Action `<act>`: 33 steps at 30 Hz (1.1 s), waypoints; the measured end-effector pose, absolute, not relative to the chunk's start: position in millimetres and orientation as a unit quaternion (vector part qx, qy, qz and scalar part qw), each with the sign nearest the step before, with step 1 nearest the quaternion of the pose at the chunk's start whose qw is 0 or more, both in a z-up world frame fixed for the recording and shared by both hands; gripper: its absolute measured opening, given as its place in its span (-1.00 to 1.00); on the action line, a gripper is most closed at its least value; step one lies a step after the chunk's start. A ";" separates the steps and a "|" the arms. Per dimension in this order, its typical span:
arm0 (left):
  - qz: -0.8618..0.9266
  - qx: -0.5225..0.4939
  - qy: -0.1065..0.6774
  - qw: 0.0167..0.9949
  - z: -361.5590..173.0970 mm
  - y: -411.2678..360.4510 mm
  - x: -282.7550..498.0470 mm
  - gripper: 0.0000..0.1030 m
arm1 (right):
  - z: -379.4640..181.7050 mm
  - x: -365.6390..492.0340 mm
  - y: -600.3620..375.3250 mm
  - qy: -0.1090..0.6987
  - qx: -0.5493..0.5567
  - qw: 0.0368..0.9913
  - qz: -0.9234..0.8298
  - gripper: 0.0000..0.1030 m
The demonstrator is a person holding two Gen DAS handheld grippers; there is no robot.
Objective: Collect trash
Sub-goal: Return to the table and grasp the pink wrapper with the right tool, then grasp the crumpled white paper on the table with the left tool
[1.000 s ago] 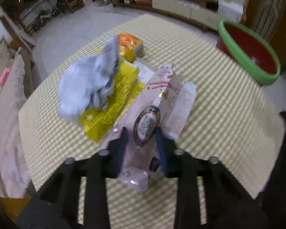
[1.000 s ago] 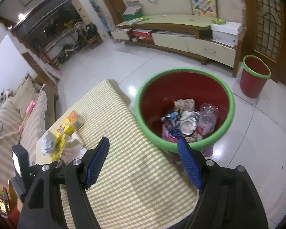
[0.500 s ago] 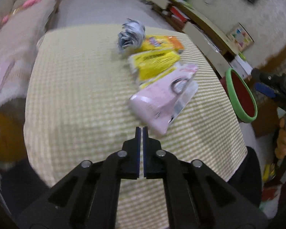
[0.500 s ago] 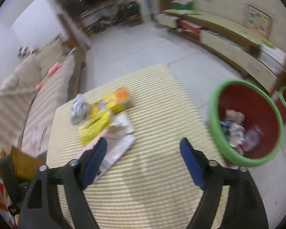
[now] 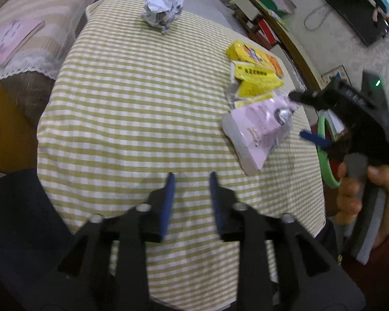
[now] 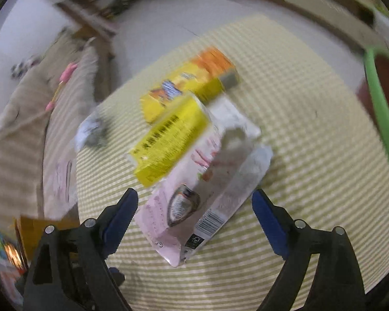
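The pink packet (image 6: 194,194) has been let go by the left gripper (image 5: 190,199), whose fingers are opening with nothing between them. It lies on the surface (image 6: 311,129), between the right gripper's (image 6: 194,217) opening fingers. It should be pinched across the middle.

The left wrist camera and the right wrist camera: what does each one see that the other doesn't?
Only the left wrist view shows the person's hand holding the right gripper, and a wall screen. Only the right wrist view shows the barcode side of the pink packet lying between the right gripper's opening jaws. Both share the checked tablecloth, crumpled paper, yellow boxes and the green-rimmed bin. The left gripper is opening, empty.
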State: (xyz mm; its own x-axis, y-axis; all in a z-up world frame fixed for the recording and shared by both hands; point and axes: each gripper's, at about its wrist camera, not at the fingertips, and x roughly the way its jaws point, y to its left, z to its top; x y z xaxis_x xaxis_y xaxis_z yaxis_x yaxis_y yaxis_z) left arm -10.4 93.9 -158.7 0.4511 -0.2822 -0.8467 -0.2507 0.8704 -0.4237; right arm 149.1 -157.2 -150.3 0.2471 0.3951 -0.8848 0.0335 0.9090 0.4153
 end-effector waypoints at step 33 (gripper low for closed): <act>0.079 -0.173 0.497 0.847 -165.7 172.1 194.3 0.22 | -145.5 96.5 -206.5 0.614 0.186 0.746 0.180 0.31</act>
